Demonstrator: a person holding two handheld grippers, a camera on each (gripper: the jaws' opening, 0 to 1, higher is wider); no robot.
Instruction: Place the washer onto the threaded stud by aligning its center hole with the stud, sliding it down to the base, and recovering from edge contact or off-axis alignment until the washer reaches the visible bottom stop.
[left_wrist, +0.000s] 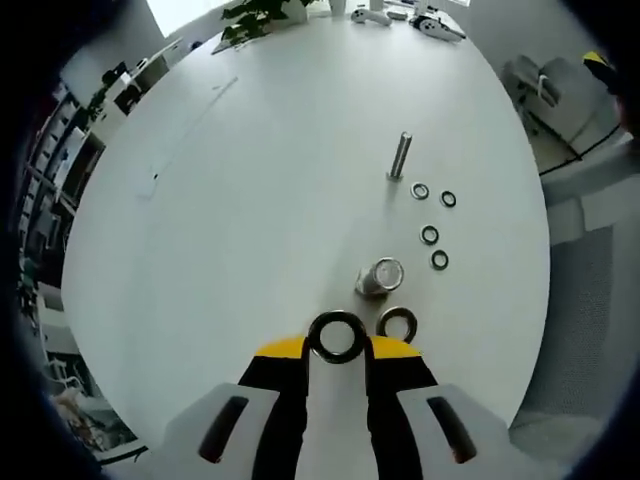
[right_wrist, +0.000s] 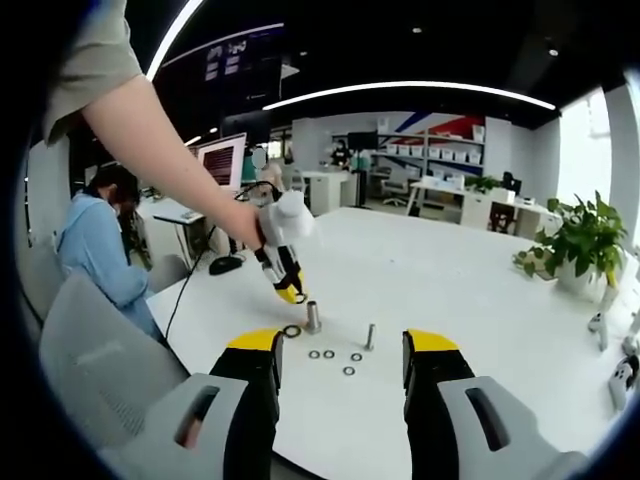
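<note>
My left gripper (left_wrist: 337, 345) is shut on a dark ring washer (left_wrist: 337, 317), held flat between its yellow tips above the white table (left_wrist: 220, 230). Just beyond it stands a short silver threaded stud (left_wrist: 380, 277). A second large washer (left_wrist: 383, 324) lies on the table beside the stud. In the right gripper view, a person's hand holds the left gripper (right_wrist: 290, 290) just above and left of the stud (right_wrist: 313, 317), with the loose washer (right_wrist: 292, 331) at its foot. My right gripper (right_wrist: 343, 345) stands open and holds nothing, well back from the stud.
A taller bolt (left_wrist: 400, 155) stands farther off, with several small washers (left_wrist: 429, 235) between it and the stud. Potted plants (right_wrist: 585, 240) and small devices sit at the table's far side. A seated person (right_wrist: 95, 250) is at the left, beside a grey chair (right_wrist: 90, 350).
</note>
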